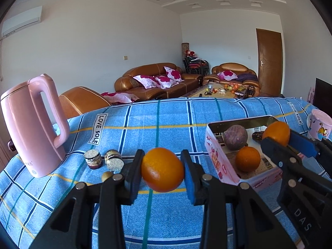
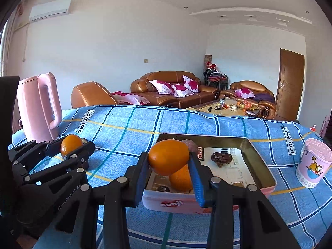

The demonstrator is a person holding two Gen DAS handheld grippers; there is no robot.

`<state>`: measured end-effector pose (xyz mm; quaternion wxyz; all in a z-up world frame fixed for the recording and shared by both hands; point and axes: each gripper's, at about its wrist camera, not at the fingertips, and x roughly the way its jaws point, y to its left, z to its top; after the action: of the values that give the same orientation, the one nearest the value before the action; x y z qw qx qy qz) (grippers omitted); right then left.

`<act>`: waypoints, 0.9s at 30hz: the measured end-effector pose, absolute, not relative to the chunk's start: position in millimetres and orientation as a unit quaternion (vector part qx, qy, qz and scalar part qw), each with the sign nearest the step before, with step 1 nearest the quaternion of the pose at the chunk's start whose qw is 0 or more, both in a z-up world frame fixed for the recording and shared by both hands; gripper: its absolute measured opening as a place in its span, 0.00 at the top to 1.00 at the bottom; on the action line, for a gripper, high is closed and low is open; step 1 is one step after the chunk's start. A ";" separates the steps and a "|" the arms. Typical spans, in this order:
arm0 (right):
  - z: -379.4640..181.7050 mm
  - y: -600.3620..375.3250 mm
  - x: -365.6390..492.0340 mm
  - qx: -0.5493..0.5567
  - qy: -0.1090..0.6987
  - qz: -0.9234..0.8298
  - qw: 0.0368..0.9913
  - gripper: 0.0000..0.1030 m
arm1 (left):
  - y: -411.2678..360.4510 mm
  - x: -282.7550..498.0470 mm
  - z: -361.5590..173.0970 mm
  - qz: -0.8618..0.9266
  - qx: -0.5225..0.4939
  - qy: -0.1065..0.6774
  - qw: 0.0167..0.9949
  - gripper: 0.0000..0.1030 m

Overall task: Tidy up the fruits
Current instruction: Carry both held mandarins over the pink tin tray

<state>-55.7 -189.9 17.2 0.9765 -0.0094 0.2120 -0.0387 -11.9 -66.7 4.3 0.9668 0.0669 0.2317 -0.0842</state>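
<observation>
Living room, brown leather sofas at back; blue plaid cloth (image 1: 166, 124) covers the near surface; pink kettle (image 1: 31, 128) at its left end, pink cup (image 2: 313, 164) at right. Pink tin (image 2: 259, 161) open on the cloth, holding 1 orange (image 1: 248, 158), a purple fruit (image 1: 235, 137) and a dark dried fruit (image 2: 221, 158). Left gripper (image 1: 162, 170) pinches an orange (image 1: 162, 170) above the cloth, left of the tin; right gripper (image 2: 169, 160) pinches another orange (image 2: 169, 160) over the tin's near-left corner; 2 small jars (image 1: 93, 158) beside the kettle.
</observation>
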 end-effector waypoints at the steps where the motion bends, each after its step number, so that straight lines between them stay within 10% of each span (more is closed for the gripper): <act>1: 17.4 -193.6 -56.5 -0.009 0.211 -0.042 0.976 0.60 | -69.2 -12.3 4.4 -0.085 0.068 0.231 0.967 0.64; 27: 20.8 -290.9 -63.5 -0.002 0.209 -0.129 0.969 0.60 | -138.2 -16.8 7.8 -0.147 0.069 0.232 0.959 0.64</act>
<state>-63.5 -290.9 20.8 0.9694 -0.0024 0.2091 -0.1285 -16.8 -138.2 7.8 0.9590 0.0693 0.2322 -0.1472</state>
